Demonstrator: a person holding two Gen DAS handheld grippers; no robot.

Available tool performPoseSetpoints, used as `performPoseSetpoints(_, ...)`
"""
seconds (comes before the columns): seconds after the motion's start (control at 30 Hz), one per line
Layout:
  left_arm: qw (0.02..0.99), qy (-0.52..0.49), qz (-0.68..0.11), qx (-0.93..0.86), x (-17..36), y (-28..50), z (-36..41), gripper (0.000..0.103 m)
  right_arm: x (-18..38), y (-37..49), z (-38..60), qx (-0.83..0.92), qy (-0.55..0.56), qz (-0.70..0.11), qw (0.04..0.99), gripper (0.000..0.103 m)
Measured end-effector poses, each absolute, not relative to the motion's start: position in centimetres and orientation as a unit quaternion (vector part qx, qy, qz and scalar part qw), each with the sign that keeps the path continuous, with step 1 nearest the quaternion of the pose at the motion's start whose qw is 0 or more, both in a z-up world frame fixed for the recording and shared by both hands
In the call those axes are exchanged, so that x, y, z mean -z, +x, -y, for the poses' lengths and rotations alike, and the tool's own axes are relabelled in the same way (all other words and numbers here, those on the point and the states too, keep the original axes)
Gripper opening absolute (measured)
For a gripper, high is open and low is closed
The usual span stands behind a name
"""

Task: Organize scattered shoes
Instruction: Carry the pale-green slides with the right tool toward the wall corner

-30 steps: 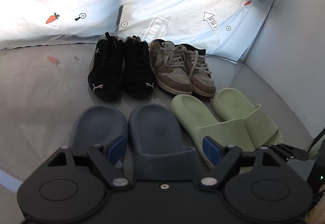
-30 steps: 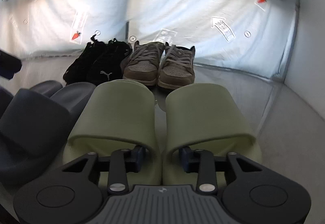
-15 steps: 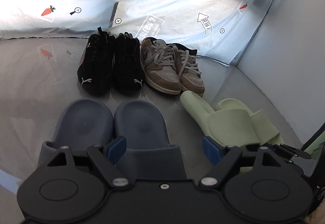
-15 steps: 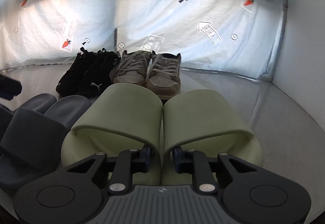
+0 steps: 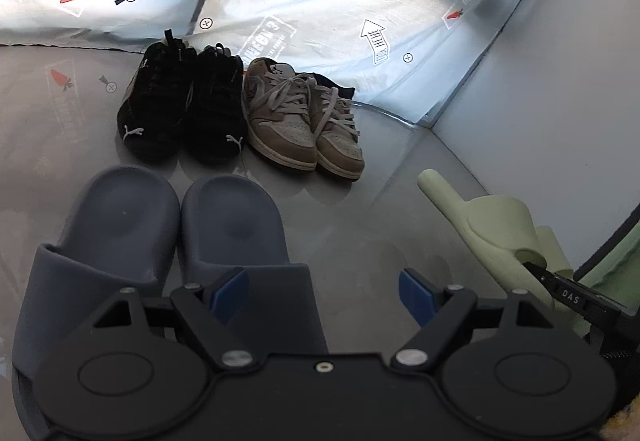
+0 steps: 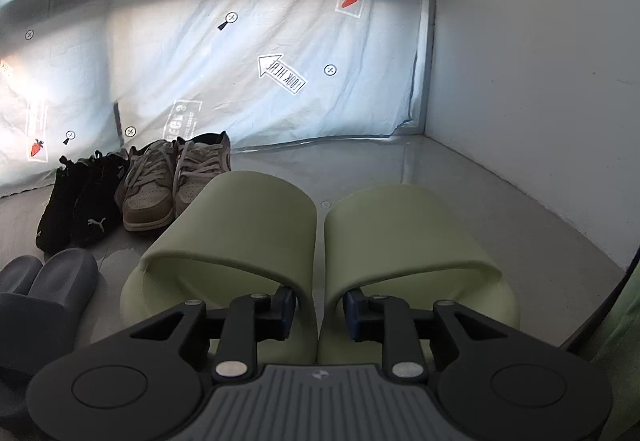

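- Gripping the pair of green slides (image 6: 320, 241) with my right gripper (image 6: 319, 315), I pinch the two inner side walls together between the pads; the jaws have just eased slightly wider, yet both slides remain clamped side by side, toes pointing away from me.
- In the left wrist view the green slides (image 5: 500, 237) appear at the far right, tilted, toes raised off the grey floor (image 5: 360, 233), with the right gripper's black finger at their heel.
- My left gripper (image 5: 322, 291) stands with its jaws wide apart; its blue pads (image 5: 412, 291) press on nothing. One pad hangs over the strap of the right-hand slide of the dark blue pair, the other over bare floor.
- The dark blue slides (image 5: 172, 237) lie flat on the floor, touching along their inner edges, toes pointing towards the sneakers.
- The black sneakers (image 5: 184, 109) sit side by side near the plastic sheet (image 5: 320, 1), toes facing me, each toe bearing a white leaping-cat logo.
- The tan sneakers (image 5: 304, 125) stand just beside the black pair, on its right, laced, angled slightly.
- The plastic sheet hangs behind the shoes, printed with carrots, arrows and crossed circles.
- A white wall (image 6: 540, 81) meets the sheet in the right-hand corner.
- From the right wrist view, the dark blue slides (image 6: 44, 293) lie low on the left, in front of the black sneakers (image 6: 80, 201).
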State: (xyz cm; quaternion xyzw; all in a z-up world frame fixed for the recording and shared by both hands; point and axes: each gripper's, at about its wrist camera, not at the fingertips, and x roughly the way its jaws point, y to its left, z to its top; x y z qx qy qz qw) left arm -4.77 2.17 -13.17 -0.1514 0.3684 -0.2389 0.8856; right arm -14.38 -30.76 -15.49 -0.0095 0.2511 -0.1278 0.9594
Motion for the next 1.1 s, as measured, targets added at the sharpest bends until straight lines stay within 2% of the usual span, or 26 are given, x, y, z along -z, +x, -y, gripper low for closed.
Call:
performPoseSetpoints(0.33, 0.882, -0.162, -0.373, 0.24, 13.2, -5.9, -3.2, 0.083, 13.9, -17.1, 30.1, 0.169, 0.025, -0.226, 0.959, 0.032)
performPoseSetpoints(0.63, 0.89, -0.166, -0.368, 0.211, 13.2, -5.4, -2.3, 0.083, 12.9, -15.7, 31.0, 0.157, 0.024, -0.226, 0.961, 0.034)
performPoseSetpoints(1.1, 0.914, -0.17, -0.318, 0.188, 9.8, -2.8, 8.4, 0.083, 9.8, -12.4, 40.7, 0.133, 0.016, -0.199, 0.971, 0.035)
